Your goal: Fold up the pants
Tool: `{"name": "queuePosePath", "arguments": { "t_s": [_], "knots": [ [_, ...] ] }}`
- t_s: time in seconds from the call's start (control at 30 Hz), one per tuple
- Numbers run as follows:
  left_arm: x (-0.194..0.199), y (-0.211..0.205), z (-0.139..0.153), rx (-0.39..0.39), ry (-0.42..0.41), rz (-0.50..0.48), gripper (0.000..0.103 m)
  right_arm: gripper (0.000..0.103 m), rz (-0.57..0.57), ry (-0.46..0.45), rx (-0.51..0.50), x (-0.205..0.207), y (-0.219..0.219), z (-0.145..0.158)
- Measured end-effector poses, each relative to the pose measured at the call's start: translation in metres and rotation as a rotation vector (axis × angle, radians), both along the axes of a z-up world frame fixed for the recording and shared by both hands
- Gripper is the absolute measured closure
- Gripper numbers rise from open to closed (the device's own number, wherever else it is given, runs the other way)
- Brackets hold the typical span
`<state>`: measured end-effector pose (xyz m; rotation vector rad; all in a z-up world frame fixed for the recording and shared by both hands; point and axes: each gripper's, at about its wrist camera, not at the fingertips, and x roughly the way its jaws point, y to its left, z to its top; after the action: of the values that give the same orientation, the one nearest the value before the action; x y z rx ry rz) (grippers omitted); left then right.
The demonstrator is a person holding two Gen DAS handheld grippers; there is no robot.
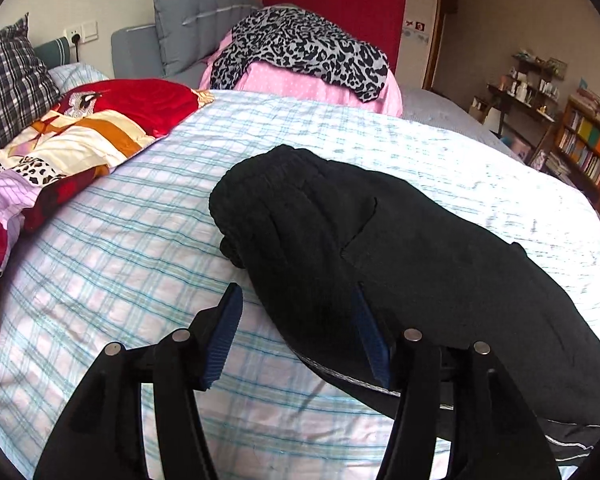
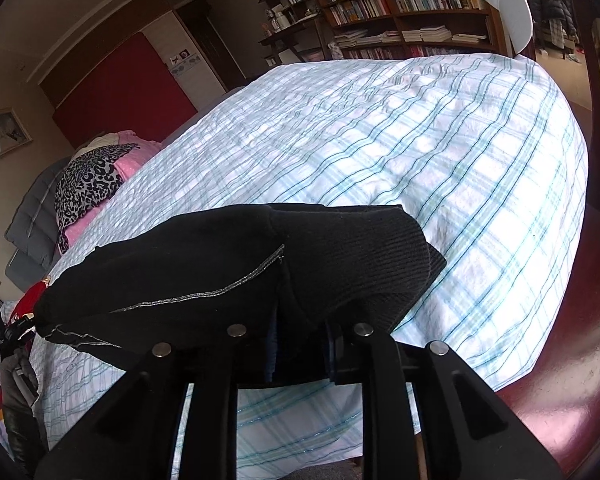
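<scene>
Pants (image 1: pixel 380 240), black, are seen lying bunched on the bed (image 1: pixel 120 240), on a white sheet with blue-green plaid lines. A gathered elastic waistband (image 1: pixel 256 184) is noted at the far end in the left wrist view; a pocket slit is seen on the upper surface, and a silver-grey stitched seam runs along the near edge.

Left tool (image 1: pixel 296 328): jaws are held spread. One blue ribbed pad (image 1: pixel 224 336) stands over bare sheet, just beside the fabric; the other blue pad (image 1: pixel 370 340) is pressed against or into the black cloth. No pinch is made.

Right tool (image 2: pixel 300 348): black cloth is draped over and between the jaws, a ribbed cuff (image 2: pixel 380 256) being folded toward the right side. The pads are mostly hidden under the fabric; the jaws appear drawn close on the pants, the cloth being lifted off the sheet at that point.

Farther off, left wrist view: a red, orange and cream patterned quilt (image 1: pixel 80 136) is recorded at the left edge of the bed, a dark plaid pillow (image 1: pixel 8 80) behind it. A leopard-print garment (image 1: pixel 300 48) is laid over a pink dotted bundle (image 1: pixel 312 88). A grey cushion (image 1: pixel 192 24) is propped against the wall. A bookshelf (image 2: pixel 400 0) is logged beyond the bed.
</scene>
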<state>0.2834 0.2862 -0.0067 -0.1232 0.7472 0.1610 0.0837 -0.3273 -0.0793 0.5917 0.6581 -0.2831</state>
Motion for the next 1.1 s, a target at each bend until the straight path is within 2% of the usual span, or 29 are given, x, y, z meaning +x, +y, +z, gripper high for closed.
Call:
{"name": "queuePosePath", "arguments": {
  "t_s": [0.1, 0.2, 0.23, 0.27, 0.37, 0.47, 0.5, 0.53, 0.63, 0.67, 0.73, 0.77, 0.87, 0.93, 0.97, 1.03, 1.1],
  "knots": [
    [-0.009, -0.038, 0.006, -0.005, -0.025, -0.089, 0.046, 0.077, 0.009, -0.009, 0.014, -0.001, -0.001, 0.002],
    [-0.009, -0.094, 0.006, -0.002, -0.016, -0.248, 0.046, 0.061, 0.009, -0.046, 0.063, -0.007, -0.006, 0.005],
    [-0.009, -0.114, 0.004, -0.010, -0.005, -0.305, 0.046, 0.052, 0.010, -0.063, 0.093, -0.009, -0.009, 0.006],
    [-0.011, -0.134, 0.000, -0.016, 0.008, -0.363, 0.046, 0.047, 0.008, -0.081, 0.131, -0.010, -0.013, 0.007],
    [-0.018, -0.191, -0.010, -0.027, 0.037, -0.530, 0.046, 0.043, -0.005, -0.117, 0.239, -0.010, -0.023, 0.005],
    [-0.030, -0.240, -0.018, -0.030, 0.056, -0.660, 0.046, 0.043, -0.032, -0.138, 0.305, -0.009, -0.031, 0.002],
    [-0.034, -0.253, -0.021, -0.030, 0.062, -0.697, 0.046, 0.044, -0.039, -0.143, 0.323, -0.007, -0.033, 0.001],
    [-0.038, -0.266, -0.022, -0.028, 0.068, -0.730, 0.046, 0.049, -0.045, -0.152, 0.331, -0.007, -0.034, 0.001],
    [-0.054, -0.297, -0.031, -0.019, 0.095, -0.833, 0.046, 0.078, -0.059, -0.146, 0.246, -0.005, -0.034, 0.008],
    [-0.059, -0.305, -0.035, -0.006, 0.107, -0.864, 0.046, 0.082, -0.052, -0.150, 0.204, -0.005, -0.031, 0.013],
    [-0.069, -0.319, -0.043, 0.026, 0.121, -0.915, 0.049, 0.086, -0.027, -0.179, 0.107, -0.008, -0.021, 0.025],
    [-0.075, -0.325, -0.047, 0.052, 0.122, -0.934, 0.054, 0.087, -0.017, -0.194, 0.043, -0.011, -0.014, 0.032],
    [-0.085, -0.327, -0.051, 0.095, 0.117, -0.968, 0.058, 0.087, 0.035, -0.230, -0.104, -0.023, 0.009, 0.047],
    [-0.091, -0.325, -0.053, 0.102, 0.120, -0.987, 0.059, 0.087, 0.067, -0.202, -0.158, -0.027, 0.017, 0.044],
    [-0.091, -0.322, -0.054, 0.105, 0.122, -0.994, 0.059, 0.087, 0.067, -0.166, -0.126, -0.026, 0.014, 0.035],
    [-0.090, -0.317, -0.056, 0.099, 0.126, -1.003, 0.059, 0.087, 0.039, -0.072, 0.012, -0.024, -0.002, 0.003],
    [-0.087, -0.313, -0.056, 0.089, 0.134, -1.006, 0.059, 0.087, 0.032, -0.048, 0.125, -0.028, -0.014, -0.023]
  ]
}}
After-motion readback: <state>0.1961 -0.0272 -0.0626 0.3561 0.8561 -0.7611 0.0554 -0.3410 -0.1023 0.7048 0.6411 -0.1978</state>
